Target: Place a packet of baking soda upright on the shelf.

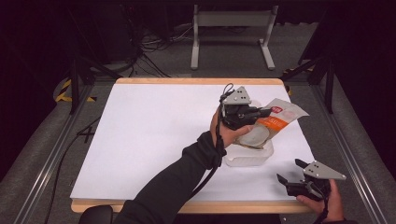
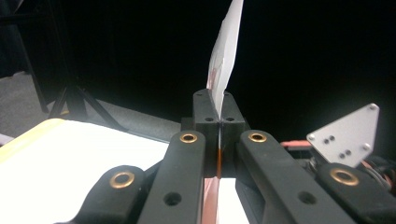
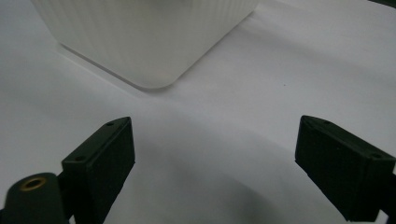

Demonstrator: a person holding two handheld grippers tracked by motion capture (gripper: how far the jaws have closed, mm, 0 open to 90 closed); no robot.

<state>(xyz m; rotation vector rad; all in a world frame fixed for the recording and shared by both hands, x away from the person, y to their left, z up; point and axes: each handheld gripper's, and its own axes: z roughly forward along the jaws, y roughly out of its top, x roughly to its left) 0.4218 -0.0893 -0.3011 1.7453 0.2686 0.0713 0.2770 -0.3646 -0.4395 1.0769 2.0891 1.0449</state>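
A white and orange pouch (image 1: 280, 115) hangs tilted above a white ribbed tub (image 1: 247, 157) at the right of the table. My left gripper (image 1: 265, 112) is shut on the pouch's middle, with a hand around the gripper body. In the left gripper view the jaws are pressed together at my left gripper (image 2: 218, 106), and the thin pouch (image 2: 225, 51) stands edge-on out of them. My right gripper (image 1: 289, 171) rests open near the table's front right corner, apart from the tub. In the right gripper view my right gripper (image 3: 215, 158) is spread wide and holds nothing, with the tub (image 3: 144, 37) just ahead.
The white table top (image 1: 154, 140) has a wooden rim. Metal frame rails run along both sides, and a white stand (image 1: 231, 32) and cables sit on the floor behind. The right gripper's grey plate (image 2: 348, 135) shows beside the left gripper.
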